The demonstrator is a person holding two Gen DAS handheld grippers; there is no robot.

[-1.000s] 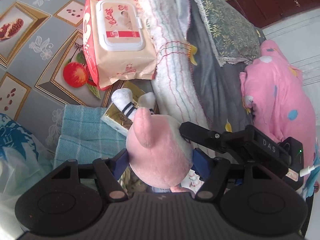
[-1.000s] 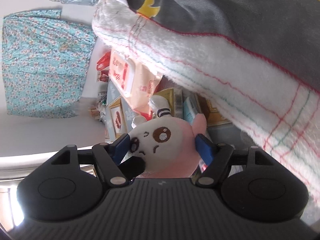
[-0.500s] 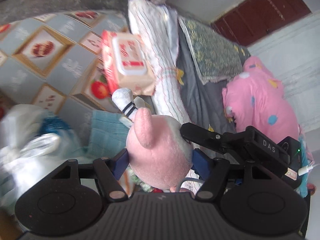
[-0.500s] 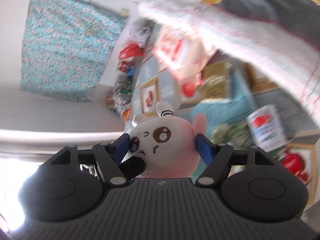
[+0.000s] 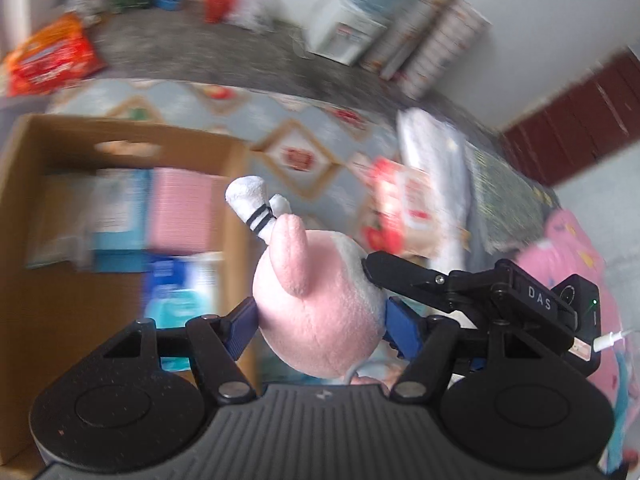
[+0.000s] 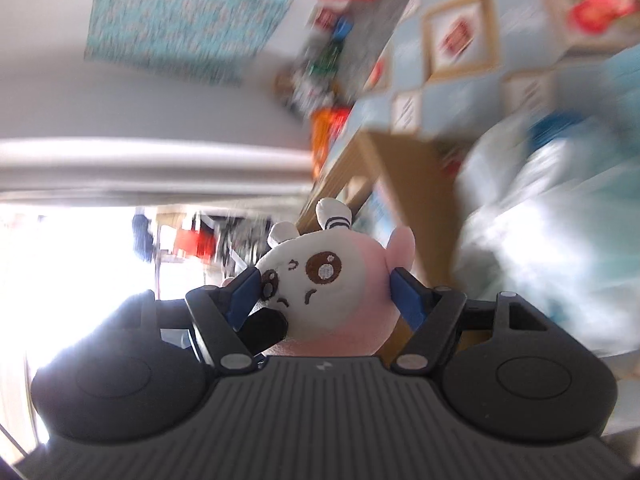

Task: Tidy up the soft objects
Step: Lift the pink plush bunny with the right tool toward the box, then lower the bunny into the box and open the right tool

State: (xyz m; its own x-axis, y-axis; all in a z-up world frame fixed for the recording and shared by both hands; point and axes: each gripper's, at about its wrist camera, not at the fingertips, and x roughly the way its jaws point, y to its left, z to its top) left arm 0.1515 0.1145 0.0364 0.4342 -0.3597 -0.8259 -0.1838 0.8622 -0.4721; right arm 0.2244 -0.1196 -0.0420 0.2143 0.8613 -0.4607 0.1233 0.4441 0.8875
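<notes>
Left gripper (image 5: 320, 322) pinches at nine and three o'clock; right gripper (image 6: 325, 294) likewise, its finger seemingly crossing from three.

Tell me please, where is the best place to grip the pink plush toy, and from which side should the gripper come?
Grip the pink plush toy across its round body, pads on opposite flanks, as the left gripper and right gripper both do now. Come from behind or from the face side; the body is wide and springy, while the thin horns and ear would probably slip or bend.

Left wrist view angled down, right wrist nearer level, both close on plush toy (image 5: 320, 304)
</notes>
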